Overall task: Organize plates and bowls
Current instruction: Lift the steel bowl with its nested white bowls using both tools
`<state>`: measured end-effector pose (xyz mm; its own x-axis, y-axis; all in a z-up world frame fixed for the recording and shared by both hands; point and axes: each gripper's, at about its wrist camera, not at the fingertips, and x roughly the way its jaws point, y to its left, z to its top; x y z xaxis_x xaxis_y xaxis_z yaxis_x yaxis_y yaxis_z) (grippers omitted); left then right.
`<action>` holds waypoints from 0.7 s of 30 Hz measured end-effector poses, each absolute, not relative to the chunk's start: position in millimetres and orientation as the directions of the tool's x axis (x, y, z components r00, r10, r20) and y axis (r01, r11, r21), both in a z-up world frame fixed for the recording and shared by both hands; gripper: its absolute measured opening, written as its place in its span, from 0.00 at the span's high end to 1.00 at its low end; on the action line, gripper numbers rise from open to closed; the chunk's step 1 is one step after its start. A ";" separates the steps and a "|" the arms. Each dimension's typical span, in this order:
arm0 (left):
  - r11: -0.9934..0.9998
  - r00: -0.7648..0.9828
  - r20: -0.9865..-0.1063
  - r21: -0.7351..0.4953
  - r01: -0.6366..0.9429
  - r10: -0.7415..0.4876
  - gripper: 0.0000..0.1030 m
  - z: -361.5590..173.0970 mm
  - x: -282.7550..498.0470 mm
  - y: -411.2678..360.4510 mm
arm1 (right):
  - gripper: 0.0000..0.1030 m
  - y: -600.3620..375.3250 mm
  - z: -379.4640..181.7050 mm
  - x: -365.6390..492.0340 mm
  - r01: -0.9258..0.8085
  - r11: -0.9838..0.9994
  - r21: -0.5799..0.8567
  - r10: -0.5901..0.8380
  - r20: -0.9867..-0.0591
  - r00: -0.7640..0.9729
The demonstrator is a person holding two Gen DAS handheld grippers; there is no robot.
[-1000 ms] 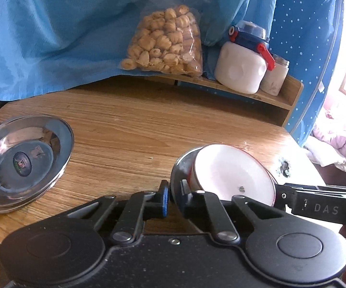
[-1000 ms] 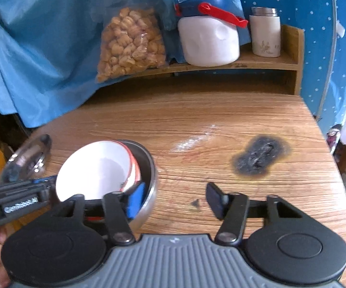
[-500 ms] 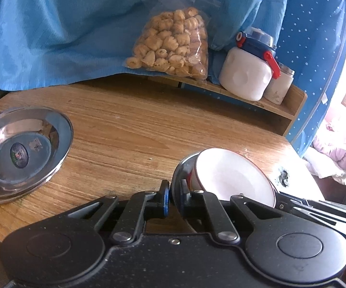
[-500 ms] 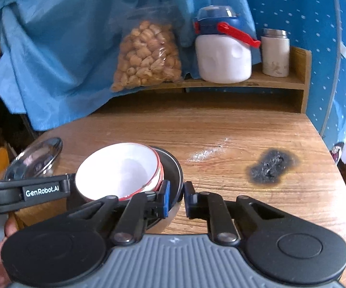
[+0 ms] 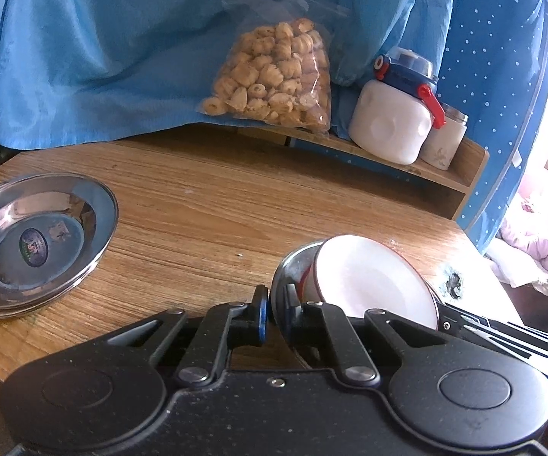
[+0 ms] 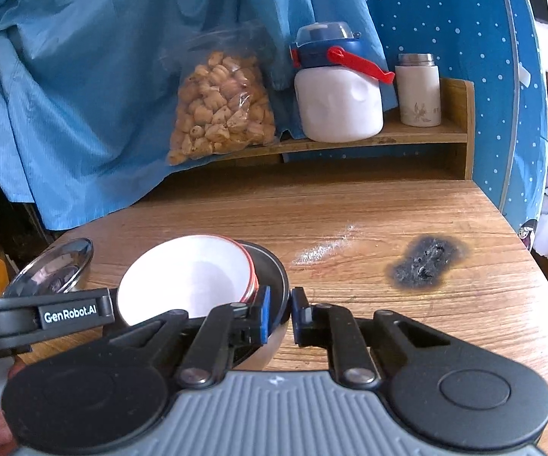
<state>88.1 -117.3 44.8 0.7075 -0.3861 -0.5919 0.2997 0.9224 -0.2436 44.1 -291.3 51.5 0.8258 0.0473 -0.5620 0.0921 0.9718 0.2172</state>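
Note:
A white bowl with a red rim (image 5: 372, 281) sits tilted inside a steel bowl (image 5: 293, 266) near the wooden table's front edge. My left gripper (image 5: 275, 307) is shut on the steel bowl's left rim. From the opposite side, my right gripper (image 6: 281, 313) has its pads pressed on the steel bowl's (image 6: 274, 262) right rim, with the white bowl (image 6: 186, 277) just beyond. A shallow steel plate (image 5: 34, 243) with a sticker in it lies at the table's left edge, apart from both grippers; it also shows as the steel plate (image 6: 53, 266) in the right wrist view.
A low wooden shelf (image 6: 418, 135) at the back holds a bag of snacks (image 6: 220, 110), a white jug with a blue lid and red handle (image 6: 338, 102), and a white flask (image 6: 418, 91). Blue cloth hangs behind. A black burn mark (image 6: 426, 262) scars the table at right.
My right gripper's jaws have shut from wide apart onto the steel bowl's rim, after sliding in toward it. The left gripper has kept its grip and place.

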 end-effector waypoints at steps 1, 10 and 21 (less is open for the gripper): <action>0.923 0.707 -0.593 -0.246 0.297 -0.386 0.93 44.6 88.3 -117.5 | 0.85 -291.8 51.1 44.0 0.093 0.971 0.221 0.049 -0.561 0.826; 0.932 0.713 -0.602 -0.268 0.244 -0.360 0.92 42.5 86.2 -119.2 | 0.85 -294.9 42.7 37.6 0.178 0.929 0.325 0.025 -0.534 0.845; 0.937 0.724 -0.598 -0.277 0.215 -0.343 0.92 41.1 84.8 -120.5 | 0.85 -293.2 34.4 30.5 0.256 0.884 0.392 -0.031 -0.496 0.868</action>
